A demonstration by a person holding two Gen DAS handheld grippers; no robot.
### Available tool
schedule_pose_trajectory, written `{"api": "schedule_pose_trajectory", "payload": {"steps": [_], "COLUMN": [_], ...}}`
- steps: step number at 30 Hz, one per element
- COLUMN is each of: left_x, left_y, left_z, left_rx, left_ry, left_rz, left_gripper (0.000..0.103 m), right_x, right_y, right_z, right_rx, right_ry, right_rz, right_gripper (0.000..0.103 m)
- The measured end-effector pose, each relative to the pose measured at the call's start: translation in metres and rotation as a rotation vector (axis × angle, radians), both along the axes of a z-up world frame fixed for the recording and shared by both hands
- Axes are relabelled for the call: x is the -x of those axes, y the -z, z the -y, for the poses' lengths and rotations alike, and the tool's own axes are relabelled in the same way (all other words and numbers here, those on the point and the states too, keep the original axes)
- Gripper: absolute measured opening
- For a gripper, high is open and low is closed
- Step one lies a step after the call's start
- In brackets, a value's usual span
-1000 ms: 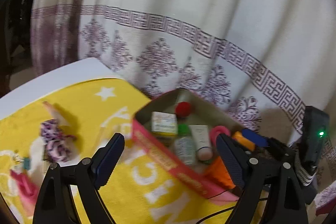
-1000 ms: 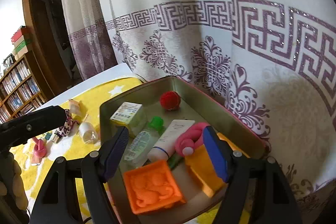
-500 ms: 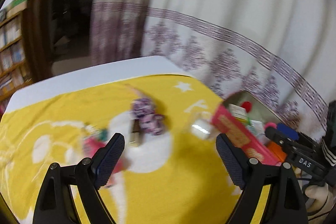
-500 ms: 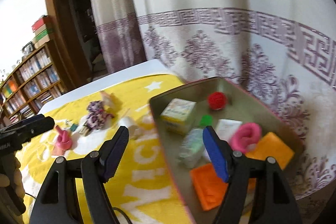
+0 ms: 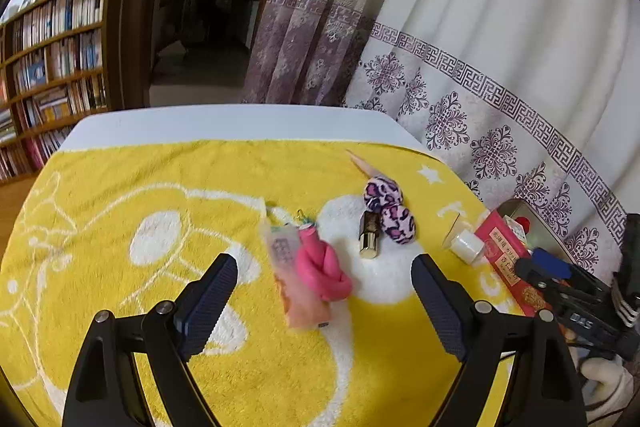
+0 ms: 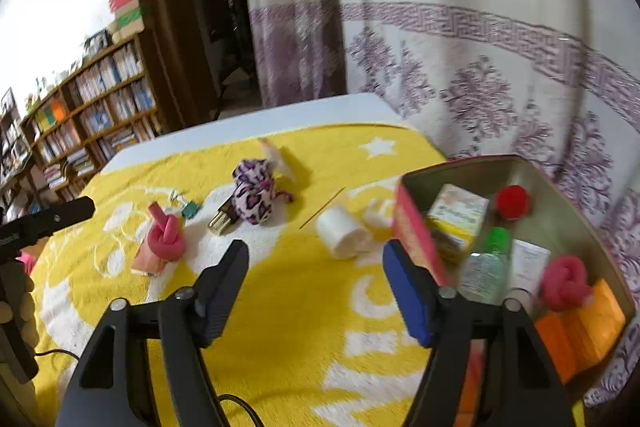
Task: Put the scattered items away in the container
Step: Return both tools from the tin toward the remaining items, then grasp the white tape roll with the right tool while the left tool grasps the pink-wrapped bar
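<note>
Scattered on the yellow towel (image 5: 200, 187) lie a pink knotted piece (image 5: 322, 267) on a pale packet (image 5: 298, 291), a gold tube (image 5: 369, 237), a leopard-print scrunchie (image 5: 388, 213) and a small white jar (image 5: 466, 246). My left gripper (image 5: 324, 303) hangs open just short of the pink piece, holding nothing. The tin container (image 6: 460, 166) stands at the right with several items inside. My right gripper (image 6: 316, 291) hovers over the towel beside the tin's left wall; its jaws are closing with nothing between them. The white jar (image 6: 340, 231) lies just beyond it.
The tin holds a yellow-green box (image 6: 460, 215), a red ball (image 6: 513, 202), a green-capped bottle (image 6: 486, 263), a pink knot (image 6: 566, 283) and orange blocks (image 6: 580, 331). A patterned curtain (image 5: 500, 87) hangs behind the table. A bookshelf (image 5: 52, 67) and a dark doorway stand at the far left.
Both grippers have swung left, away from the tin and out over the towel with the scattered items. The right jaws have narrowed a little.
</note>
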State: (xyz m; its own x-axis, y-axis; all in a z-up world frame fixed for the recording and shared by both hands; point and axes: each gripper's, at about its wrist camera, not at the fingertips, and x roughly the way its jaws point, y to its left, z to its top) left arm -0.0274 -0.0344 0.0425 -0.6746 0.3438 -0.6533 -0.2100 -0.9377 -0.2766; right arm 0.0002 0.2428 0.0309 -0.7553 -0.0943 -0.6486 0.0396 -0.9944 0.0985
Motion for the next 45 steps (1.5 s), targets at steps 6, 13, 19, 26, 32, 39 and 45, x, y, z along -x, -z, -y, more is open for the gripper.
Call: {"api": "schedule_pose_trajectory", "payload": {"steps": [6,13,19,26,32,39,45], "left_x": [0.002,0.006,0.009,0.012,0.015,0.015,0.019], "left_y": [0.010,0.018,0.025,0.031,0.037,0.042,0.060], "left_z": [0.007,0.012,0.011,0.014,0.013,0.000,-0.020], "left_rx": [0.002,-0.006,-0.001,-0.002,0.007,0.045,0.132], "left_ry": [-0.004,-0.011,-0.003,-0.015,-0.018,0.010,0.047], "left_rz": [0.010,0.030,0.044,0.056,0.072,0.081,0.120], "left_gripper": [0.090,0.090,0.090,0.090,0.090,0.090,0.090], "right_x": [0.028,0.057,0.078,0.090,0.085,0.060,0.040], "right_y": [0.014,0.025,0.042,0.066,0.059,0.039,0.033], "right_z": [0.006,0.009,0.006,0.005,0.006,0.015,0.024], "right_rx": [-0.022,-0.076,-0.131,-0.138,-0.122,-0.024,0.018], "right_ry": [0.001,0.016,0.053,0.043,0.036,-0.007,-0.031], "right_rz": [0.050,0.098,0.174,0.254,0.220,0.156,0.119], "right_gripper": [0.069,0.067,0.067,0.059,0.039,0.039,0.039]}}
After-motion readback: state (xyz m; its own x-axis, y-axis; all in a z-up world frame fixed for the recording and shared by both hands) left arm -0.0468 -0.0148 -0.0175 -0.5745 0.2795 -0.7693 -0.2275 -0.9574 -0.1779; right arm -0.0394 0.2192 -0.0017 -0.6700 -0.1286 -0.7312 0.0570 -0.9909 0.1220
